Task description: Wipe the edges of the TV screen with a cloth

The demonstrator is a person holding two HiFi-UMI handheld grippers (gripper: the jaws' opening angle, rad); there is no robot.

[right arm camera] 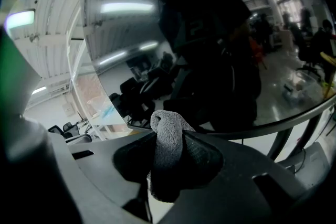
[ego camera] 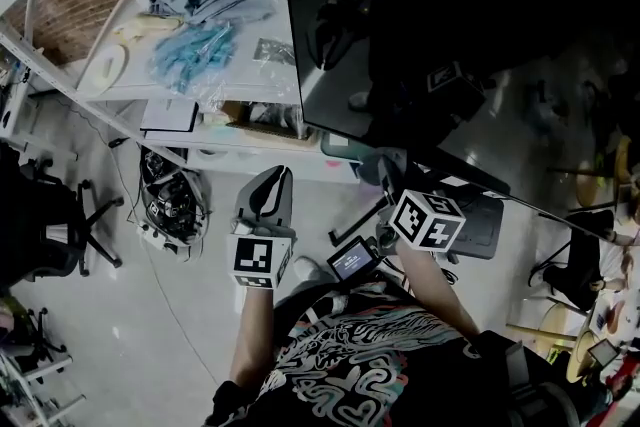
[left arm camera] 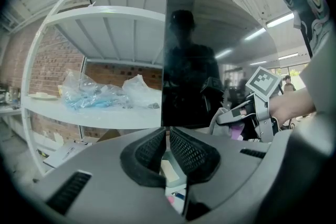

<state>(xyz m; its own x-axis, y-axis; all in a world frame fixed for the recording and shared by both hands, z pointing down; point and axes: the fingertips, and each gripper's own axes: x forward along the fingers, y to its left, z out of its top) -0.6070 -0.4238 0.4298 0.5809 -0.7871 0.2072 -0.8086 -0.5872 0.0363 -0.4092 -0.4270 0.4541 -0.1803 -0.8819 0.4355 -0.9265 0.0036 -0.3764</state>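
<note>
Your right gripper is clamped on the grey cloth. A folded wad of it sticks up past the jaw tips, so the cloth leads the way. The TV screen fills the space ahead of those jaws. Its lower edge runs side to side across the right gripper view, just beyond and slightly above the wad. Whether the cloth is touching that edge cannot be made out, but it is very close.

In the head view the same edge slants from the screen's lower left corner, near the white shelf, down towards your right. That is the long axis your wipe will likely have to follow.

Your left gripper carries nothing. Its jaws are drawn together to a thin slit. It faces the screen's left vertical edge and sits well apart from it, lower than the corner.

The right hand is clearly the nearer one and has the cloth, so the bottom edge looks like the place to work.
</note>
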